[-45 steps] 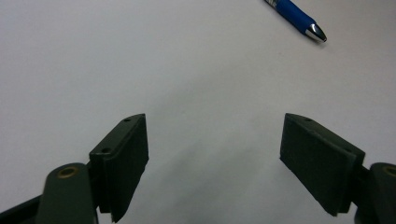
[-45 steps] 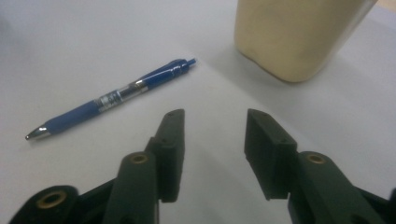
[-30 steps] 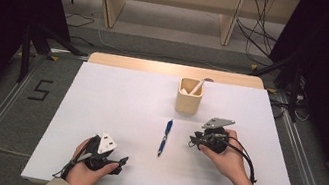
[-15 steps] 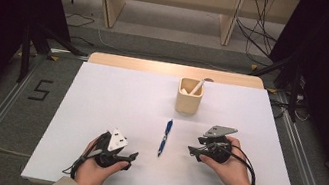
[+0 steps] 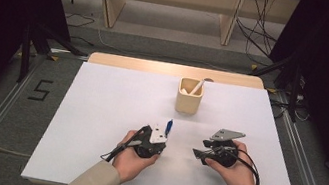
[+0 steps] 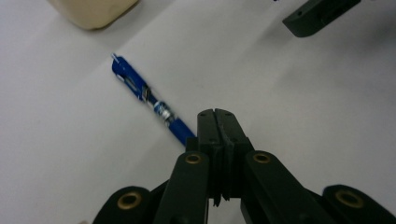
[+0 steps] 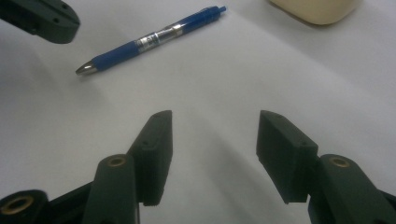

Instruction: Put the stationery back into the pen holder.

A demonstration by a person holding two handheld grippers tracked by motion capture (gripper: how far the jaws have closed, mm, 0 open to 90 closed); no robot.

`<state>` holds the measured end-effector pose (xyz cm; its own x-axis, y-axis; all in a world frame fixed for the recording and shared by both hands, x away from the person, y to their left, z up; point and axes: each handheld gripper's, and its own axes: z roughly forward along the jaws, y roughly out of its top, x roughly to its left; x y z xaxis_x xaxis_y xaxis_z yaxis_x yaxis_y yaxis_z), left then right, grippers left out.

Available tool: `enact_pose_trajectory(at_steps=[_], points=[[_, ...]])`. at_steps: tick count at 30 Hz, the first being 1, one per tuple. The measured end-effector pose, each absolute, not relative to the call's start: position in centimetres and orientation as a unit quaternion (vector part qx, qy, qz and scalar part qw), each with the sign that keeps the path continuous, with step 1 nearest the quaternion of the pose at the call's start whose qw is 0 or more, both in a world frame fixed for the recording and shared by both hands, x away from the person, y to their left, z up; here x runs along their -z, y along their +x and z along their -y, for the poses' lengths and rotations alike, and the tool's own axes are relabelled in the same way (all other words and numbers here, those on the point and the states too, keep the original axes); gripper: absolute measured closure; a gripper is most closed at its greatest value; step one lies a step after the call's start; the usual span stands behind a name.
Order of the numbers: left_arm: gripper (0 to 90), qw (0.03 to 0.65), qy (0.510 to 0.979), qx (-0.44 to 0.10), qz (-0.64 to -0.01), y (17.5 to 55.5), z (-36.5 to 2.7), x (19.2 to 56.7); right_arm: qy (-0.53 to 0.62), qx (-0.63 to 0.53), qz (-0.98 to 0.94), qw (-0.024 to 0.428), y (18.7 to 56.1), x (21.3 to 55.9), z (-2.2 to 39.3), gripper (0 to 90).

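Beige cup (image 5: 189, 97) with a pale stick (image 5: 197, 86) leaning inside

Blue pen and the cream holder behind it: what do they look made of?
Blue pen: glossy blue plastic barrel by its sheen, with a shiny metal-looking tip and a silvery band at the middle. Cream holder: matte, uniform cream body with rounded corners, probably plastic or painted wood; the look leaves it open.
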<state>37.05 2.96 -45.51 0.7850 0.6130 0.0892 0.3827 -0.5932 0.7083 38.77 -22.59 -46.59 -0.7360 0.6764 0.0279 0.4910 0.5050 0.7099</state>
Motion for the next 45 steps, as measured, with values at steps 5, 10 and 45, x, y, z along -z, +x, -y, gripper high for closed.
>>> enact_pose_trajectory(at_steps=[5,10,45], points=[[89.9,0.339,0.885,-0.180,-0.263,40.4,-1.5,45.0,0.342,-0.366,-0.856,0.128,38.7,46.5,22.8,46.5],[90.0,0.330,0.890,-0.182,-0.254,43.0,-0.5,45.6,0.342,-0.369,-0.854,0.130,38.6,46.4,22.9,46.1],[90.0,0.289,0.909,-0.184,-0.236,46.5,1.4,46.9,0.345,-0.387,-0.847,0.114,37.5,47.1,24.0,31.5]])
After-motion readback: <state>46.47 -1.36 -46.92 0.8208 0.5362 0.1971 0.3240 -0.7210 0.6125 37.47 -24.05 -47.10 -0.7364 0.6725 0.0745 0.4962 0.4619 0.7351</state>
